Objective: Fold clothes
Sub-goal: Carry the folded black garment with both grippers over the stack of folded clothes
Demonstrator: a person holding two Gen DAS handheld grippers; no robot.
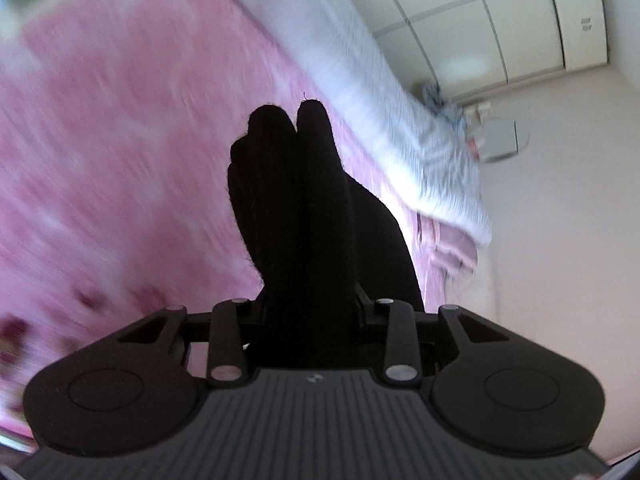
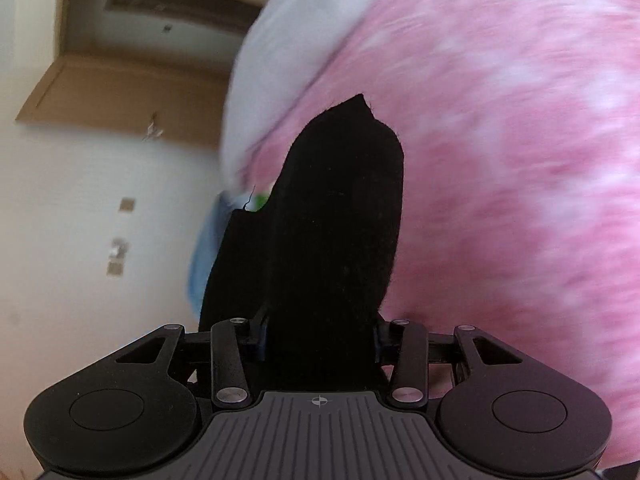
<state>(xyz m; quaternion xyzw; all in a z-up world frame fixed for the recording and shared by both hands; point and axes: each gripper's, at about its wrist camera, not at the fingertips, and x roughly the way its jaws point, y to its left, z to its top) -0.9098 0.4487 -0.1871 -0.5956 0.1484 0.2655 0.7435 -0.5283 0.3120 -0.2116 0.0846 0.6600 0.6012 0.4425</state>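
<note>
Black cloth [image 1: 296,208] fills both tools, left [image 1: 298,120] and right [image 2: 340,128], each clamped on it; only the right view shows a door [image 2: 120,92].

We see a pink patterned bedspread [image 1: 120,152] filling most of both views, its surface blurred. Along its far edge lies a white-grey striped blanket [image 1: 400,120], touching the pink cloth. Beyond it we note white wardrobe doors [image 1: 500,12] and a cream wall [image 1: 560,200]. In the right wrist view, a brown door [image 2: 120,88] stands open against the pale wall, and a light-blue item [image 2: 204,256], too blurred to identify, sits beside the bedspread's edge.
</note>
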